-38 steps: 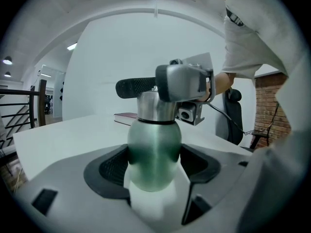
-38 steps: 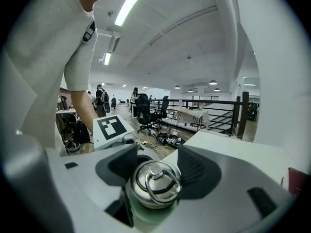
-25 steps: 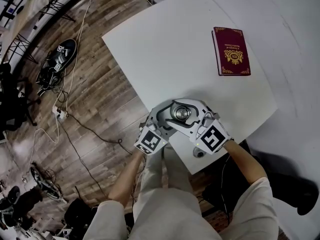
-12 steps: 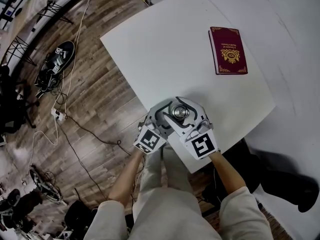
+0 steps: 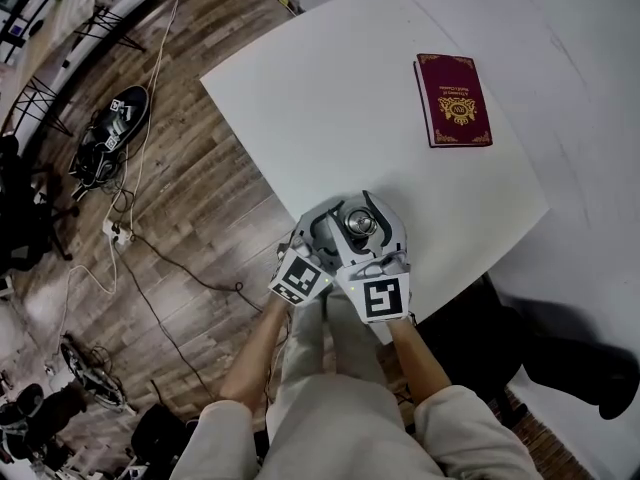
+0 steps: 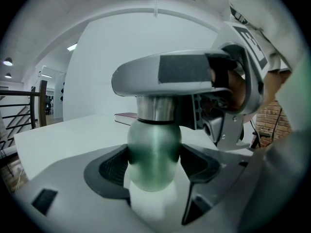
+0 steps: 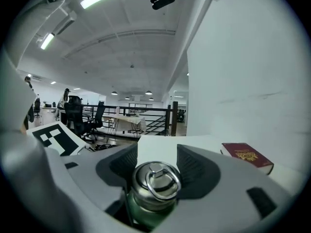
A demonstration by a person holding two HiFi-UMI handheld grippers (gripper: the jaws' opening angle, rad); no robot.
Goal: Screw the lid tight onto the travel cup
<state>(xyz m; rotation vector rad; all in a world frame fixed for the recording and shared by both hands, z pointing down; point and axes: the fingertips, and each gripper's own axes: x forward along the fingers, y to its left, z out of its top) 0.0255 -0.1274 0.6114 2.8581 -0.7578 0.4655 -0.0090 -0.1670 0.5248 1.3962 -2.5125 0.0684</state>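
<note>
The left tongs [image 5: 338, 230] clamp the body of the cup [image 6: 153, 154] and the right tongs [image 5: 362, 220] lie across them on the lid [image 7: 155, 181], so the room just above the left jaws is taken. Beyond both tongs the white table [image 5: 330, 98] is open as far as the book [image 5: 455, 101], which lies well apart, ahead and to the right. Behind the book a white wall [image 7: 243, 72] closes that side. Just left of the tongs the table ends; below is a wooden floor [image 5: 190, 218] with cables [image 5: 130, 228]. Behind the tongs the person's forearms [image 5: 262, 343] fill the way back.
</note>
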